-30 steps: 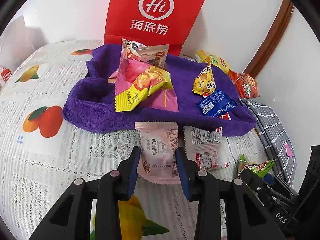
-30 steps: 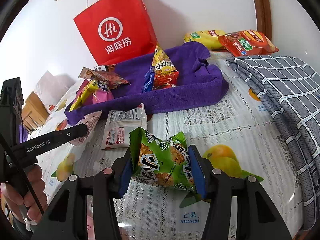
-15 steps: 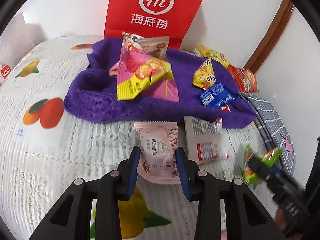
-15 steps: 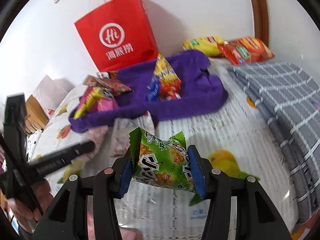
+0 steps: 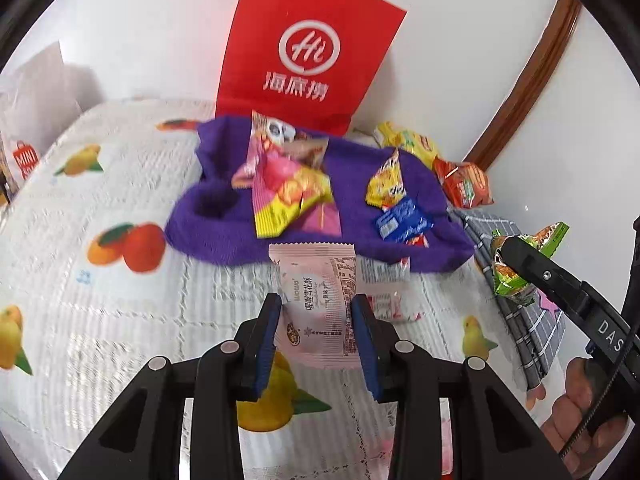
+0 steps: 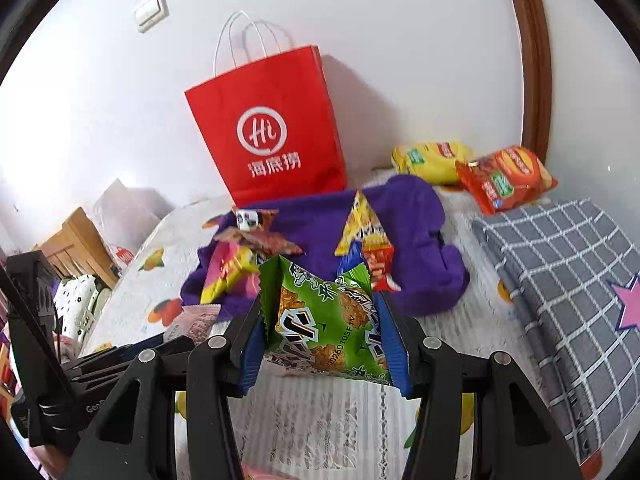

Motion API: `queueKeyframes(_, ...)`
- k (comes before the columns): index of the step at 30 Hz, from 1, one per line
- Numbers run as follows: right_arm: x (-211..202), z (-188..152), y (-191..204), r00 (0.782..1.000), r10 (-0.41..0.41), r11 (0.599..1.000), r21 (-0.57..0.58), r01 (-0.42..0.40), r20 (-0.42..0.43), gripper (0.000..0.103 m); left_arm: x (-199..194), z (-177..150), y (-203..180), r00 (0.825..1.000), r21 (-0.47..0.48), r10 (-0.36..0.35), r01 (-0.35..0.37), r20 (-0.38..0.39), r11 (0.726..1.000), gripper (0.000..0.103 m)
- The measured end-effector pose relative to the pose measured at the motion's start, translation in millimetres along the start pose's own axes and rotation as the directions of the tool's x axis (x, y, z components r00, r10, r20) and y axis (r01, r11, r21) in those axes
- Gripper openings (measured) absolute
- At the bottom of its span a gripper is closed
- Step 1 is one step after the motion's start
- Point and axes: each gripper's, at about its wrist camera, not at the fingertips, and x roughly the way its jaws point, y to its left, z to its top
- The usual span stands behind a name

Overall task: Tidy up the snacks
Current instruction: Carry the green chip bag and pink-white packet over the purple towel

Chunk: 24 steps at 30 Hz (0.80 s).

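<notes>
While tongs (image 6: 322, 334) hide green packet (image 6: 320, 320) edges, purple towel (image 6: 416, 240) partly covered

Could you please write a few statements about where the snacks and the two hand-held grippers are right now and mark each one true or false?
1. The left hand-held gripper is clamped on a pale pink packet. True.
2. The right hand-held gripper holds a blue packet. False: it holds a green snack packet.
3. The red paper bag stands upright against the wall behind the purple towel. True.
4. The purple towel is bare. False: several packets lie on it, including a yellow triangular packet.
5. The orange-red chip bag rests on the purple towel. False: it lies beyond it, beside a yellow bag.
</notes>
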Motion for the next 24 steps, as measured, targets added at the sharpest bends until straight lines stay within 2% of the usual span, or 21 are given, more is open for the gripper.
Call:
queueKeyframes(5,-1.2,15.4,-1.3,1.0,-0.016,1.0,-0.001,0.016,0.018,0.051,-11.9,19.9,-6.2,0.999,0.02,-0.018,0.018,0.03,1.0,0.034)
queueKeyframes(14,12.7,52.9,-5.2,0.999,-0.016,1.0,0.01,0.015,0.035,0.051,-19.3,67.1,-24.9,0.997,0.081,-0.012,0.006,0.076,0.997,0.034)
queueKeyframes(24,44.4,83.8,-10.3,0.999,-0.008,0.999,0.036,0.006,0.041,0.051,0.8,112.1,-39.5,0.998,0.118,0.003,-0.011,0.07,0.993,0.034)
